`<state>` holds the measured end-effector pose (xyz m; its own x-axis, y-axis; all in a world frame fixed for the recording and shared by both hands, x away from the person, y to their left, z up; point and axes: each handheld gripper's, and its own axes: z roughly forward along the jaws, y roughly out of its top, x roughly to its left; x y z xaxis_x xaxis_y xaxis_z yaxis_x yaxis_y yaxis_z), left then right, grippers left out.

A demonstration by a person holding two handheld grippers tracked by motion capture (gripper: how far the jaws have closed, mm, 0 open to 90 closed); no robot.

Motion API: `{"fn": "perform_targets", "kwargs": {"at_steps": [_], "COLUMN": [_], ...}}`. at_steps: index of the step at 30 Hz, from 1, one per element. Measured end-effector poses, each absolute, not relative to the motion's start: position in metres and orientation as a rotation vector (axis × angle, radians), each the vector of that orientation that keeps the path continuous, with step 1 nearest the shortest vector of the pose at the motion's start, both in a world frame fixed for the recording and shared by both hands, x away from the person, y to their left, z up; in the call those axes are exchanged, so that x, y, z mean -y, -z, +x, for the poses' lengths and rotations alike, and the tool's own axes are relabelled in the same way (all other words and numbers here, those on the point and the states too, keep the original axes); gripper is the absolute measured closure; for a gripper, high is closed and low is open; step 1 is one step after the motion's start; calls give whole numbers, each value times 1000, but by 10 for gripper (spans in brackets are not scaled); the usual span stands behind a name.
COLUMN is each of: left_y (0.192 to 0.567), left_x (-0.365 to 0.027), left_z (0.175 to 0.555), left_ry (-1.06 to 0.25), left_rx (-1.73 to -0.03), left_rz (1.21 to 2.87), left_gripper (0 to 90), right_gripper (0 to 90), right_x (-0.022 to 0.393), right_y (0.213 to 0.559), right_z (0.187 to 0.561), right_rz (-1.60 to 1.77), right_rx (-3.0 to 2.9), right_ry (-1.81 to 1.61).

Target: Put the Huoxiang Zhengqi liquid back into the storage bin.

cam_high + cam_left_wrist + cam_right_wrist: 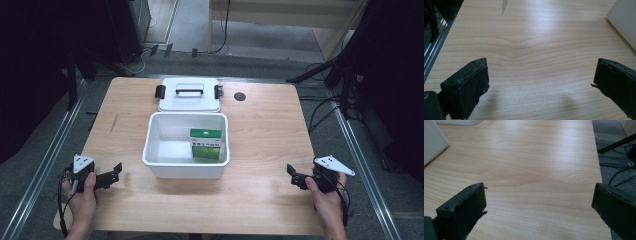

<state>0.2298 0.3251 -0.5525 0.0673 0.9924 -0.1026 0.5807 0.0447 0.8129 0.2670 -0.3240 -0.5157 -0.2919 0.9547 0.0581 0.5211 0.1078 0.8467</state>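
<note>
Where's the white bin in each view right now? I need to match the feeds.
High view: white bin at table centre, holding a green box.
Left gripper view: its wall at the upper right edge.
Right gripper view: its corner at the upper left edge.
Shared landmark: the wooden tabletop.

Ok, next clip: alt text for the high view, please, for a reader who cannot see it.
An open white bin sits mid-table with a green box inside at its right, its lid lying flat behind it. A person's hands hold the left gripper and right gripper near the table's front corners, jaws open and empty.
</note>
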Motion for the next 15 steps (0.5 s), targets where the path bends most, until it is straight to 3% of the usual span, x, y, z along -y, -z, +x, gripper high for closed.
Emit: {"fn": "perform_targets", "kwargs": {"at_steps": [15], "left_y": [553], "left_x": [-325], "left_z": [230], "left_ry": [-724], "left_rx": [-1599], "left_rz": [1617], "left_gripper": [6], "right_gripper": [0], "right_x": [340], "right_y": [538], "right_z": [232], "right_rz": [1465], "right_rx": [-1794], "right_ry": [-1073]}}
